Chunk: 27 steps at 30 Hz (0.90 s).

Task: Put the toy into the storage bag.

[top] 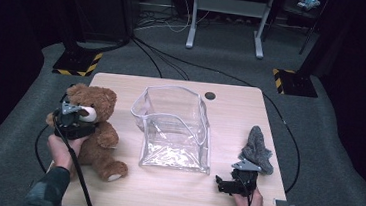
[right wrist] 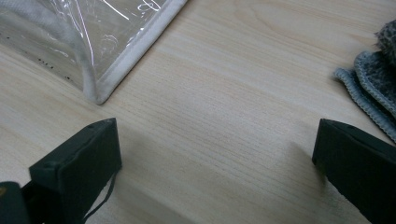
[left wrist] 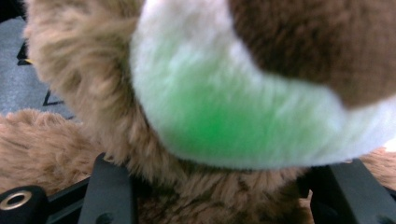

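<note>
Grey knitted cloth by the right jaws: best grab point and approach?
Take the grey knitted cloth at its raised pointed end, the far tip, coming from above. It stands bunched in a peak off the light wooden table, so open jaws can likely close across it; the near edges lie flat.

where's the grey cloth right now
In the high view the grey cloth lies near the table's right edge, right of the clear bag.

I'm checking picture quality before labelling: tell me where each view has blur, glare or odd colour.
High view: dim room, table lit, mild glints on the clear bag. Left gripper view: teddy bear very close and soft, a green tint on its white muzzle. Right gripper view: sharp wood grain, bright streaks on the bag's plastic, grey cloth at the edge.
</note>
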Tool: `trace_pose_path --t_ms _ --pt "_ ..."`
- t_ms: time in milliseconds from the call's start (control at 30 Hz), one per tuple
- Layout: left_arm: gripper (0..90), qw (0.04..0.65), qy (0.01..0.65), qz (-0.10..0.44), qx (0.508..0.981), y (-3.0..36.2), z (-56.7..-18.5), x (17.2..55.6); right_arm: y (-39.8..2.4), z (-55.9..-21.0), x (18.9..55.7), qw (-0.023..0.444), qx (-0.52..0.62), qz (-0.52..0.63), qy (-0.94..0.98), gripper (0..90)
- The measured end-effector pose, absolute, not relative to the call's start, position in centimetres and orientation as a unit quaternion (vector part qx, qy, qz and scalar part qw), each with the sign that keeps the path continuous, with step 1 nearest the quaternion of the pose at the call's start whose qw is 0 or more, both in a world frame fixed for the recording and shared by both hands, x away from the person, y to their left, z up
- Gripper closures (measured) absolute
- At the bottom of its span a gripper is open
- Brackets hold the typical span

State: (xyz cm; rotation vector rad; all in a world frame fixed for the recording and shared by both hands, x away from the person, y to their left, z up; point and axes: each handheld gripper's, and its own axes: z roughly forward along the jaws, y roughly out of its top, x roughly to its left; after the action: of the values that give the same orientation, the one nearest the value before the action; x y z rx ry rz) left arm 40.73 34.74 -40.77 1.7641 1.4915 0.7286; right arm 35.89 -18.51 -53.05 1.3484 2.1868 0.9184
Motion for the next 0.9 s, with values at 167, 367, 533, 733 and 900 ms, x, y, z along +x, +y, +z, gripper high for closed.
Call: trace_pose_path --t_ms 167,367,533,733,900 --pt "44.9 0.362 0.574 0.288 0.676 34.5 -40.0 41.3 -18.5 -53.1 35.9 0.207 0.484 0.329 0.784 0.3" --pt "45.4 0.366 0.570 0.296 0.674 34.2 -39.0 41.9 -18.5 -53.1 35.9 0.207 0.484 0.330 0.783 0.3" --pt "45.6 0.374 0.571 0.307 0.663 34.3 -38.0 42.5 -18.5 -53.1 35.9 0.208 0.484 0.330 0.783 0.3" --pt "45.8 0.377 0.566 0.319 0.659 34.3 -36.5 43.0 -18.5 -53.1 35.9 0.208 0.484 0.330 0.783 0.3" --pt "45.9 0.377 0.564 0.326 0.658 34.3 -35.4 43.6 -18.5 -53.1 35.9 0.208 0.484 0.330 0.783 0.3"
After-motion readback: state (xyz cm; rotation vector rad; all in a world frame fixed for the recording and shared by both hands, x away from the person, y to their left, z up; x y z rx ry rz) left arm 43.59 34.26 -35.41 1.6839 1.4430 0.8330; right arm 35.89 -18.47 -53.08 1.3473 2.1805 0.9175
